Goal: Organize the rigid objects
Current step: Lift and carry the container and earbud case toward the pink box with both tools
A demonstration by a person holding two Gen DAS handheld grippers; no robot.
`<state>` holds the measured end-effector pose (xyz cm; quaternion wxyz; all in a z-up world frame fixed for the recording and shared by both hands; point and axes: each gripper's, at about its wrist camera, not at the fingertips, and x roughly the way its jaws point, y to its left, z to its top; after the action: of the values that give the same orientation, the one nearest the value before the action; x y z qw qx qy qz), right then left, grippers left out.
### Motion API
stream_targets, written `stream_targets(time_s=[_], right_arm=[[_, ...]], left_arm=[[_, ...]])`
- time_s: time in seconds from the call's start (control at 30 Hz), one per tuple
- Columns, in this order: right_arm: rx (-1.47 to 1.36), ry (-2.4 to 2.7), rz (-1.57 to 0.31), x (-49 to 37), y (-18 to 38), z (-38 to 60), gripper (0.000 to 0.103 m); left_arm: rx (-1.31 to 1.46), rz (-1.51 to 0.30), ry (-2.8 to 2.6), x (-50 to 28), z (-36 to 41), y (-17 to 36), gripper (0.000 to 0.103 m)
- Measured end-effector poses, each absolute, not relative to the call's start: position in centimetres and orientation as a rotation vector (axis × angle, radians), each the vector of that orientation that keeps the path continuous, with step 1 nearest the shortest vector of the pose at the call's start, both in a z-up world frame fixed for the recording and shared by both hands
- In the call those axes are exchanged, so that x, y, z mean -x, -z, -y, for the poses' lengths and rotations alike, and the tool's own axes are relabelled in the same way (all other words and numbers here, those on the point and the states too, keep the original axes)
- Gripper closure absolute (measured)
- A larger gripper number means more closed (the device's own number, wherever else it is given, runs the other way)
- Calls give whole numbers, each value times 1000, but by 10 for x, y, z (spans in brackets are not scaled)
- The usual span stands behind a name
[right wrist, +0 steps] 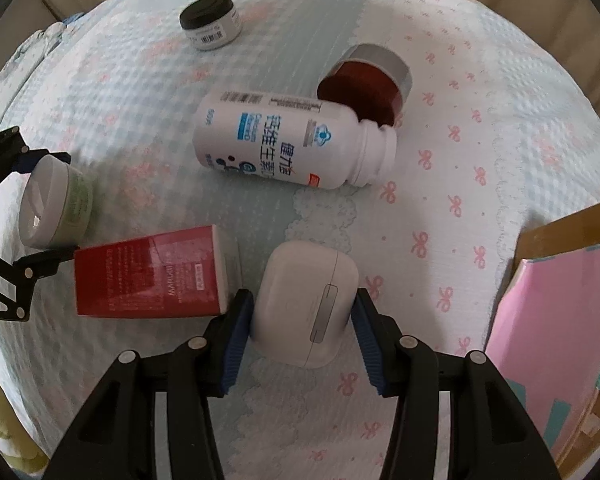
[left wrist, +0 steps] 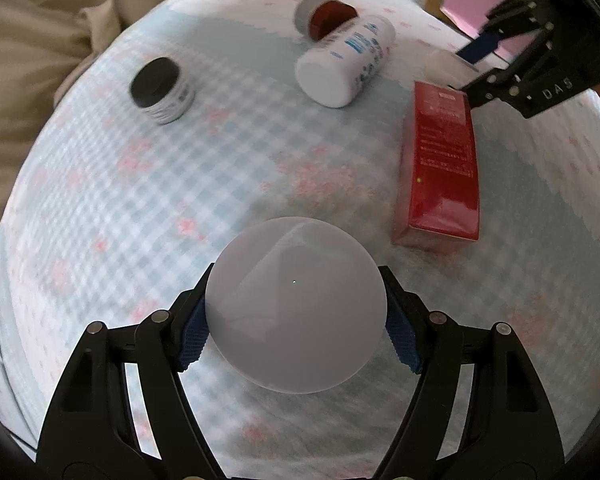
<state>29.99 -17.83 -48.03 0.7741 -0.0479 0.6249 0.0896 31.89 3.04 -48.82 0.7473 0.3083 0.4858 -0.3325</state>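
Observation:
My left gripper [left wrist: 296, 320] is shut on a white-lidded jar [left wrist: 296, 304]; in the right wrist view the jar [right wrist: 52, 204] shows a pale green body between the left gripper's fingers [right wrist: 40, 260]. My right gripper [right wrist: 302, 320] is shut on a white earbuds case [right wrist: 304, 304]. In the left wrist view the right gripper [left wrist: 476, 68] is at the top right, just past the red box [left wrist: 440, 164]. The red box [right wrist: 152, 276] lies flat beside the case. A white pill bottle [right wrist: 276, 144] lies on its side against a dark red jar [right wrist: 364, 88]. A small black-lidded jar [right wrist: 212, 22] stands farther off.
Everything rests on a bed with a pale blue checked cover with pink bows [right wrist: 440, 208]. A cardboard box with pink lining [right wrist: 556, 320] stands at the right; it also shows in the left wrist view [left wrist: 472, 0]. A beige cushion [left wrist: 32, 60] lies beyond the left edge.

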Motion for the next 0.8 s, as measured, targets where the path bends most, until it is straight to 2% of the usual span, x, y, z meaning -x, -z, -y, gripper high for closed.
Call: stream_targets(time_s=[0.37, 0.8], right_arm=[[73, -170, -1259, -274, 422, 173, 57], [1, -152, -1145, -230, 279, 185, 57]], left_arm=[[-556, -1036, 614, -296, -46, 425, 31], [-414, -965, 583, -267, -19, 283, 31]])
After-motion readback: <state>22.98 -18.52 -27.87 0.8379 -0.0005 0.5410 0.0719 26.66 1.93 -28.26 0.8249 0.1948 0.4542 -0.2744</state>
